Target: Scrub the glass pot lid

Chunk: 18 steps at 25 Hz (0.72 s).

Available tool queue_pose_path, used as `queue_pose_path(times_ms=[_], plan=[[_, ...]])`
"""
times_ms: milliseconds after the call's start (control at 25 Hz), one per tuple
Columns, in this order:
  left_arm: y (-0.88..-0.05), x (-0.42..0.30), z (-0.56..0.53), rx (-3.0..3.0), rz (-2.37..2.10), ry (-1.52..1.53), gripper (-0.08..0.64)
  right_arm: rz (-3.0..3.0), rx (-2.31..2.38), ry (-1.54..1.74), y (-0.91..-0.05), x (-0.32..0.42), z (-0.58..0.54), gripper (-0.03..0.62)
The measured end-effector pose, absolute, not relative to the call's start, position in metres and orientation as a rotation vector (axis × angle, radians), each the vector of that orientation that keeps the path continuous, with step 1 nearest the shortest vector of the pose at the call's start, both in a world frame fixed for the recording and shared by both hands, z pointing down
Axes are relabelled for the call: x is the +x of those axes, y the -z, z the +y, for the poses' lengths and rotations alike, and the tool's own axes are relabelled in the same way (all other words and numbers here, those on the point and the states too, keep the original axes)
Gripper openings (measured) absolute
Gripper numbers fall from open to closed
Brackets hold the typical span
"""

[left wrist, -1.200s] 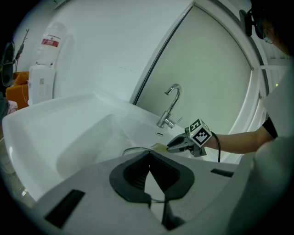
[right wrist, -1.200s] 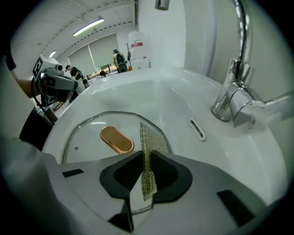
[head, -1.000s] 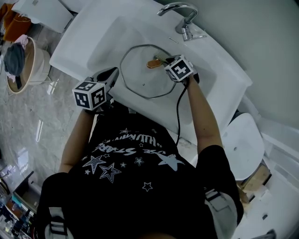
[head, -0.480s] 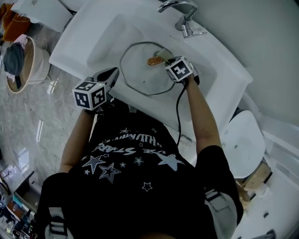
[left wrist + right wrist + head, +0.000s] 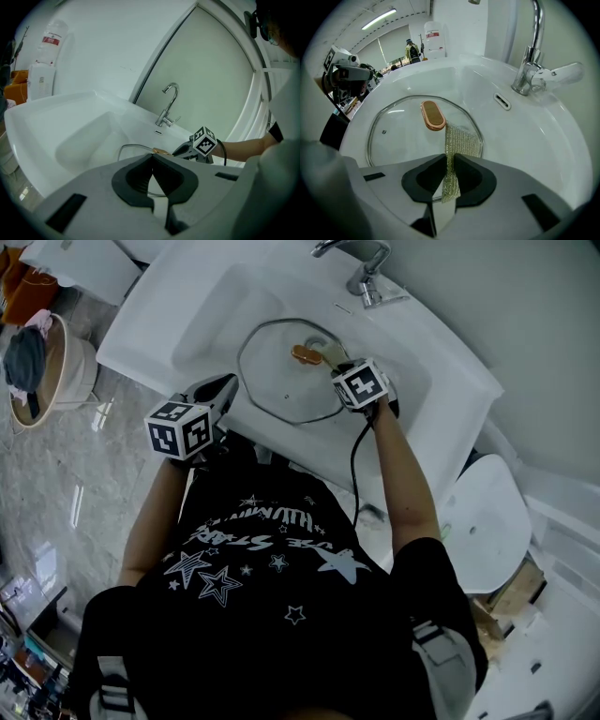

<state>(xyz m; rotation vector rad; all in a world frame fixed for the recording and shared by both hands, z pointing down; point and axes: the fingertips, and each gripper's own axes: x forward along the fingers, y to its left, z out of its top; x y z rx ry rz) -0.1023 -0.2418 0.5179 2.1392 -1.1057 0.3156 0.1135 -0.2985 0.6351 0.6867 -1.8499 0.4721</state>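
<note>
Two arms are reaching forward: nearest, the left gripper (image 5: 220,390) is hovering by the sink's (image 5: 202,306) front rim, jaws together, empty. Farther, the outstretched right gripper (image 5: 449,164) is clamping a mesh cloth (image 5: 460,138) that is lying on the glass lid (image 5: 401,129) in the basin, touching its handle (image 5: 432,115).

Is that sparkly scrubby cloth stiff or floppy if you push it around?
Probably floppy: the mesh cloth bends and drapes onto the glass lid beyond the right hand-held gripper. It looks thin and open-weave, so it is likely very light.
</note>
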Motion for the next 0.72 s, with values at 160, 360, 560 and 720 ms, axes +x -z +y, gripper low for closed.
queue_pose_path(times_ms=[160,360,560,720], plan=[[-0.517,-0.104,-0.234,2.137,-1.109,-0.307,0.009,-1.847,0.693,-0.484,-0.632,0.114,-0.286,0.063],[-0.516,-0.101,-0.225,2.144,-1.11,-0.296,0.008,-1.843,0.675,-0.464,-0.628,0.11,-0.269,0.064],[-0.513,-0.101,-0.216,2.15,-1.115,-0.285,0.008,-1.864,0.655,-0.463,-0.62,0.097,-0.251,0.064],[-0.513,-0.101,-0.208,2.153,-1.123,-0.278,0.008,-1.891,0.63,-0.463,-0.615,0.084,-0.234,0.066]])
